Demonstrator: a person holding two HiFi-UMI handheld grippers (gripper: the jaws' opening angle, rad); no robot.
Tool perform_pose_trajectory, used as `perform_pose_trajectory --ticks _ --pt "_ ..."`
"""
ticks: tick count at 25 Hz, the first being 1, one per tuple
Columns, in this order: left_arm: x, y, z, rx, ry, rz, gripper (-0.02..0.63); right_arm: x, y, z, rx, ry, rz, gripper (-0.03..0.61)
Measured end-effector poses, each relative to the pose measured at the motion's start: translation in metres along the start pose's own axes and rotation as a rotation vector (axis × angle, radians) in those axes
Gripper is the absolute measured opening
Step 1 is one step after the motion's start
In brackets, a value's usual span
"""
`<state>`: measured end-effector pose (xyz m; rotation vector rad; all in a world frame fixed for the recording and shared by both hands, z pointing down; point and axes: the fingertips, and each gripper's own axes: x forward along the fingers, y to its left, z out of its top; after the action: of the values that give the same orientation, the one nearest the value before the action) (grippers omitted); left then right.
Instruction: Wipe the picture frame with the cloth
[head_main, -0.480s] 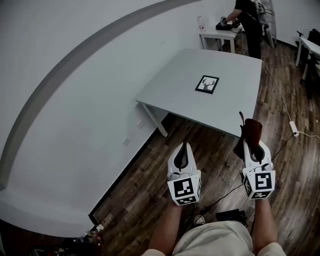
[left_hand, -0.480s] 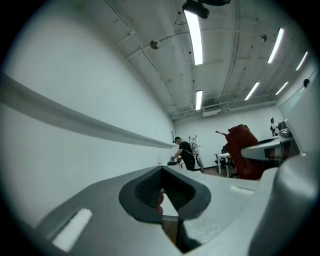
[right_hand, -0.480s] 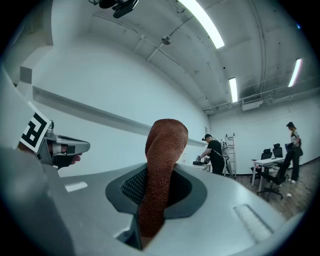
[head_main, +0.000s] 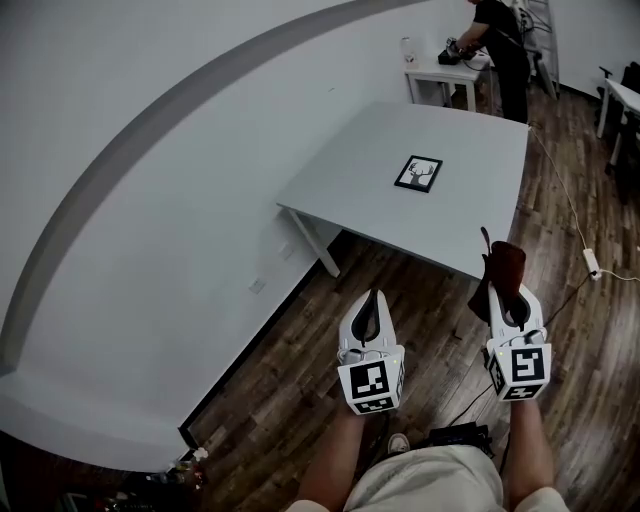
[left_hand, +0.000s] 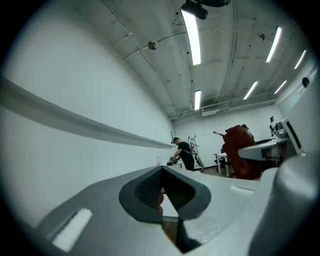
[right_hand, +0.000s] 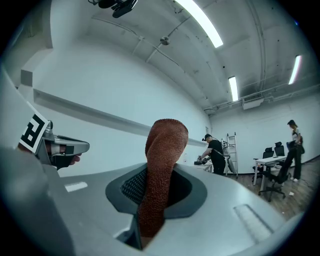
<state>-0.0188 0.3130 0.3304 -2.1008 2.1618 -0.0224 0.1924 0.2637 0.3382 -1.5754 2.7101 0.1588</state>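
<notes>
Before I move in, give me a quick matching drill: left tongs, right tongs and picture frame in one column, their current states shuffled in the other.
1. left tongs
2. right tongs
3. picture frame

A. lying flat on the grey table
B. shut on the brown cloth
C. shut, nothing between

Pairs: 1-C, 2-B, 3-A

Left gripper view. L gripper (left_hand: 161, 172): jaws closed tip to tip, nothing btwn. Right: R gripper (left_hand: 260, 149) w/ reddish-brown cloth (left_hand: 239, 152) standing up from it. Far centre: person (left_hand: 184, 154) bent fwd, ladder (left_hand: 193, 142) just behind. Strip lights (left_hand: 191, 32) overhead.
</notes>
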Motion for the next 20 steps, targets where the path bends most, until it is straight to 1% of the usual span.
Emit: perform_pose_trajectory --ticks 9,20 --pt "0.002 -0.015 0.002 0.014 0.006 0.011 0.000 -0.002 -0.013 -0.002 0.015 -0.001 0.010 0.087" --pt "0.009 -0.053 -0.002 -0.002 0.031 0.021 0.000 -0.013 -0.045 -0.019 0.041 0.012 0.030 0.087"
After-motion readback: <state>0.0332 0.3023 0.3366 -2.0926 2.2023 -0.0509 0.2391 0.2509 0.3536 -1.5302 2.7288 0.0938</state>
